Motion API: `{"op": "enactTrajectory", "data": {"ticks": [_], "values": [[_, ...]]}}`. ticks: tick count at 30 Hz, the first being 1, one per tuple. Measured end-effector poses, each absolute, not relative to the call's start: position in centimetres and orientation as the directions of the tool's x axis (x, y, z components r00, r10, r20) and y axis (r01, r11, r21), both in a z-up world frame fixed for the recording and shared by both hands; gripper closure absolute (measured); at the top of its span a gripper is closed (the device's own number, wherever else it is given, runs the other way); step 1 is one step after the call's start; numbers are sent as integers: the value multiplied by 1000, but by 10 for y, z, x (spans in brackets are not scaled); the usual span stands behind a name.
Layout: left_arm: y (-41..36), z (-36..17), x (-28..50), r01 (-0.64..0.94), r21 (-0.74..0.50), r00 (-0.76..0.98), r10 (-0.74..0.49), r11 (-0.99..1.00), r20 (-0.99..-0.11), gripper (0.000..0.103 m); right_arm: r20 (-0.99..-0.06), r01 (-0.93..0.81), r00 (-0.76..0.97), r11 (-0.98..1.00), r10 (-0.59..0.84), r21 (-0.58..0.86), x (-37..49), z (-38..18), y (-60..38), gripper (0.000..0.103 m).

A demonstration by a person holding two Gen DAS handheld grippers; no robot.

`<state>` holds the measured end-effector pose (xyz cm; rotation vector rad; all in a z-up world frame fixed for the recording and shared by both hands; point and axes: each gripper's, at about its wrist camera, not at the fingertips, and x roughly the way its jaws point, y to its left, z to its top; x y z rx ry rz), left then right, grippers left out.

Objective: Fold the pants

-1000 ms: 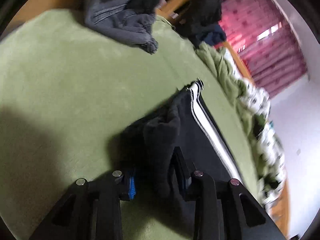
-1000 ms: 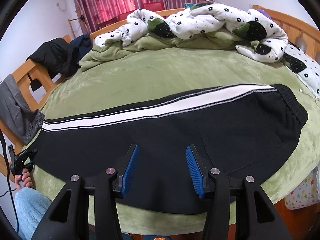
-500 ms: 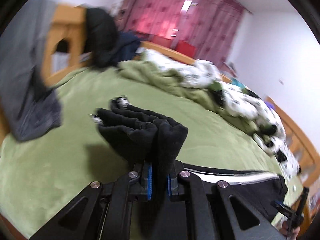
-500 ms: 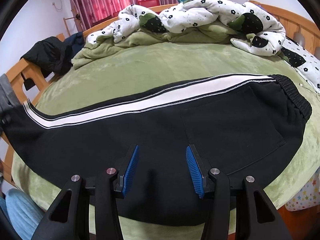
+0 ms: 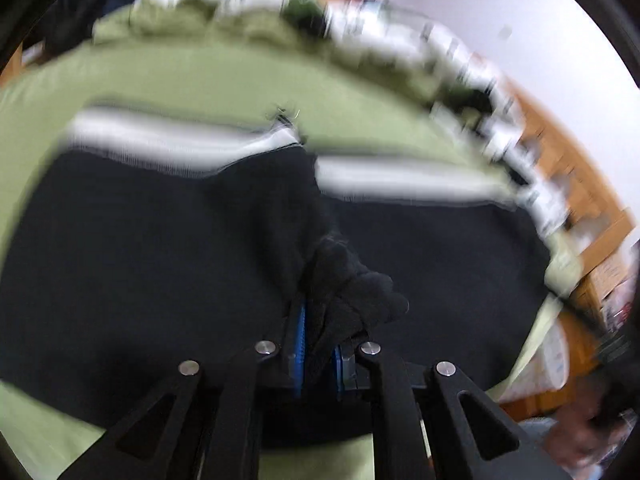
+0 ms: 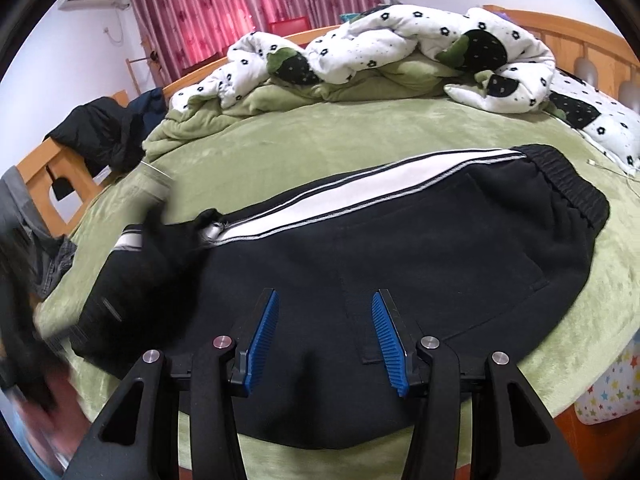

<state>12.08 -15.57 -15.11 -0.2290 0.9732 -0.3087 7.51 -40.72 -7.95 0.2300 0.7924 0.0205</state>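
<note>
Now carried the cuffs across: left gripper (image 5: 318, 354) clamped on bunched leg ends, swung from beyond the pants (image 6: 400, 264) to over their middle on the green bed (image 6: 320, 140). Halfway folded, likely. Right gripper (image 6: 324, 336) held apart, empty, above the near edge.

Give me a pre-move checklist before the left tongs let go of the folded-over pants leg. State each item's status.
1. Left tongs clamped on the cuff: ok, black fabric sits between the blue pads.
2. Right tongs free: ok, open above the pants, gripping nothing.
3. Leg folded toward the waistband: ok, partway only.
4. White stripe aligned across layers: cannot tell, the left view is blurred.
5. Green blanket around the pants flat: ok.
</note>
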Motion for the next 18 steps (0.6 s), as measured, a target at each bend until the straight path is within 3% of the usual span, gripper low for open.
{"op": "enactTrajectory", "data": {"ticks": [3, 5, 8, 10, 14, 18], "values": [[-145, -148, 103, 195, -336, 553, -386, 921, -738, 87, -713, 73, 692, 971, 116, 229, 76, -82, -411, 54], [-130, -138, 101, 231, -386, 484, -449, 893, -751, 63, -711, 62, 691, 969, 131, 238, 74, -82, -410, 54], [-92, -121, 88, 215, -401, 498, -453, 891, -740, 45, -705, 26, 689, 966, 169, 257, 77, -83, -402, 54], [-59, -106, 78, 183, -354, 567, -392, 917, -725, 41, -708, -7, 672, 959, 215, 285, 83, -85, -394, 54], [-5, -85, 89, 48, -231, 626, -209, 972, -751, 39, -740, -92, 566, 920, 363, 381, 106, -97, -358, 54], [39, -76, 88, -44, -134, 690, -67, 990, -721, 39, -761, -99, 498, 899, 415, 426, 132, -111, -317, 52]]}}
